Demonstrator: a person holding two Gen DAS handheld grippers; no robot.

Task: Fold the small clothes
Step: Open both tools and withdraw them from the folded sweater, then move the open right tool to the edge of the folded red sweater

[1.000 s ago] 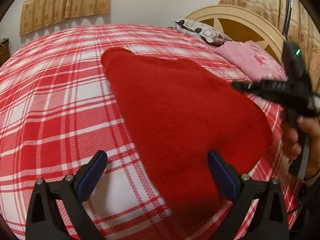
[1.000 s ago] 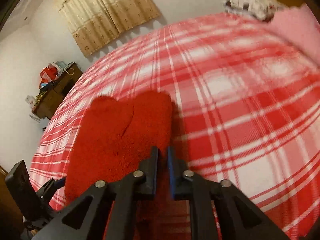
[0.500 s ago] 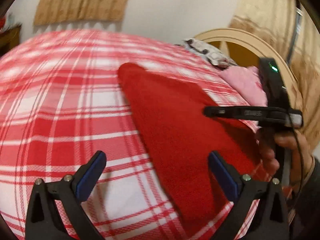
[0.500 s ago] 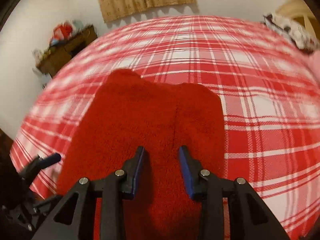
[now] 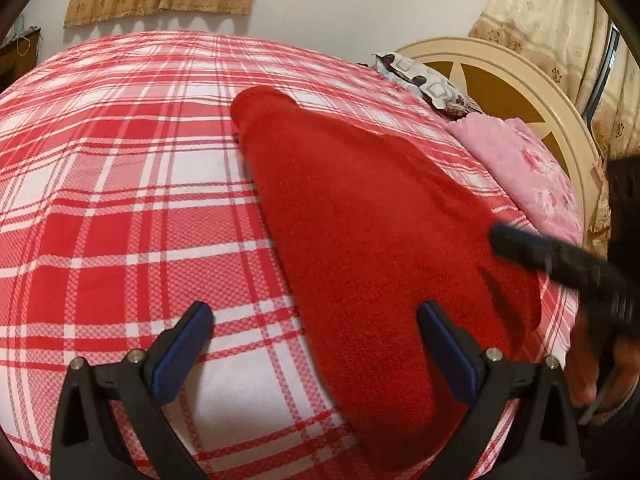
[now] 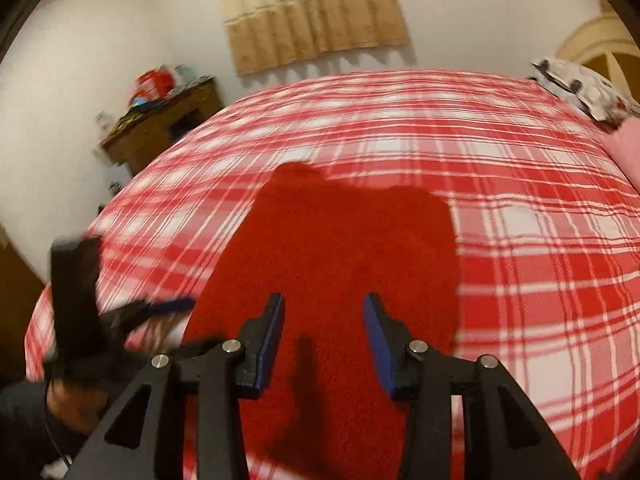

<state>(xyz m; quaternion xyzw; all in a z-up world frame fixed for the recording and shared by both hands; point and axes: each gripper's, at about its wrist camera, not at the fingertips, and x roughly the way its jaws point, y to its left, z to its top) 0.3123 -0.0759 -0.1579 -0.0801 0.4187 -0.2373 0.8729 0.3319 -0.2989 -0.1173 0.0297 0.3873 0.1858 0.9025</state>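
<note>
Currently the red fleece garment (image 5: 360, 240) lies flat on the plaid bedsheet (image 5: 120, 220), running from the near edge of the bed toward the headboard (image 5: 520, 80) — it looks already doubled lengthwise, though the layers are hard to separate by eye. Left gripper (image 5: 312, 344): jaws spread wide, nothing between the pads, one finger over the sheet, the other over the cloth's near end. Right gripper (image 6: 324, 336): jaws opening, above the cloth, pads not pressing it.

Handling judgement — thick, soft pile, light, limp; it will sag and drag rather than hold shape, but the nap should grip the pads well. No fragility. Best hold: pinch through all layers at a near corner or along the near hem, one gripper per corner, so the layers do not slide apart.
</note>
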